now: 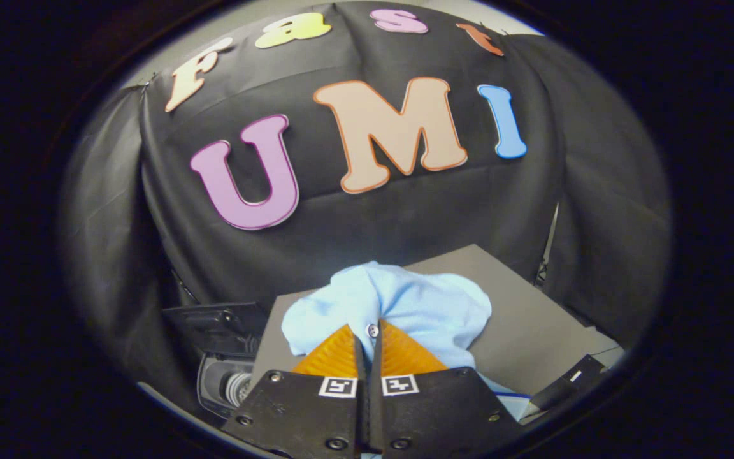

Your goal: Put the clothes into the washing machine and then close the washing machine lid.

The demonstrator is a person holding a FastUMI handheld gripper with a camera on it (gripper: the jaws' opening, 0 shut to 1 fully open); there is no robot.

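Aloft over the grey table (532,319), we hold the light blue shirt (418,306) pinched in the gripper (371,331), jaws nearly closed on it, next needing to carry it to the washing machine (227,382) lower left.

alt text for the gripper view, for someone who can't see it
The gripper is shut on a light blue garment, bunched up just above a grey table. The washing machine, dark with a round opening, sits low beside the table, and black cloth hangs behind.
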